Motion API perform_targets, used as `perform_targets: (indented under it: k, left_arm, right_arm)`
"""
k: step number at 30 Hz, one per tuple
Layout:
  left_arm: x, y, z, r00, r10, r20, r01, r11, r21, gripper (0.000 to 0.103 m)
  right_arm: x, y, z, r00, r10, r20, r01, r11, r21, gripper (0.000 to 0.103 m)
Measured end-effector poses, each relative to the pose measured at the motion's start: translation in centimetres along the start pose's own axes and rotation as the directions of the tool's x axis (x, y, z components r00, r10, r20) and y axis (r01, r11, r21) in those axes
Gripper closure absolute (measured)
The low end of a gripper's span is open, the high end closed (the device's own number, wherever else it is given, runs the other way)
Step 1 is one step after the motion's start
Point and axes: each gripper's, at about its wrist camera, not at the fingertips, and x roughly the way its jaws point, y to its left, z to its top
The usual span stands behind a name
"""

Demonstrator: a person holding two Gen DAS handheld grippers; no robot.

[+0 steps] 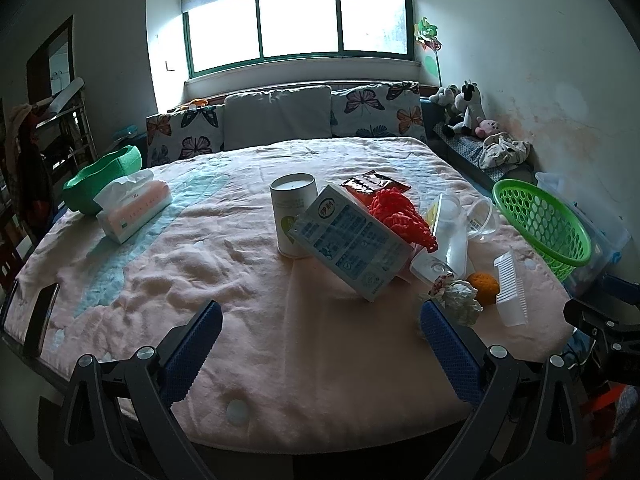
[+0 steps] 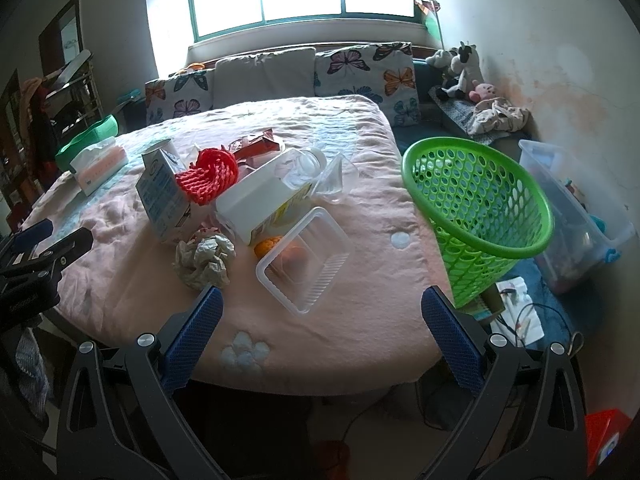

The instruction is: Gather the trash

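Your left tongs (image 1: 320, 328) and right tongs (image 2: 322, 316) both gape wide, empty, above the counter (image 2: 360, 280); crumpled paper (image 2: 204, 258) lies near the green basket (image 2: 476, 216).

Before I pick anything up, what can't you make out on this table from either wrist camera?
- Orange object: right wrist view, mostly behind the clear tray; identity unclear.
- Red wrapper: left wrist view, half hidden by milk carton and red net.
- Green basket: contents hidden in both views.
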Motion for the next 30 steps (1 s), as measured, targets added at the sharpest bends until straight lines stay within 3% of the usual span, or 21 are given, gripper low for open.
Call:
perform_targets:
  k: [30]
  left_arm:
    - [0.55, 0.53, 0.21, 1.000, 0.004, 0.001, -0.004, 1.000, -0.003, 0.007]
  right_arm:
    - [0.60, -0.15, -0.09, 1.000, 0.003, -0.008, -0.003, 1.000, 0.000, 0.004]
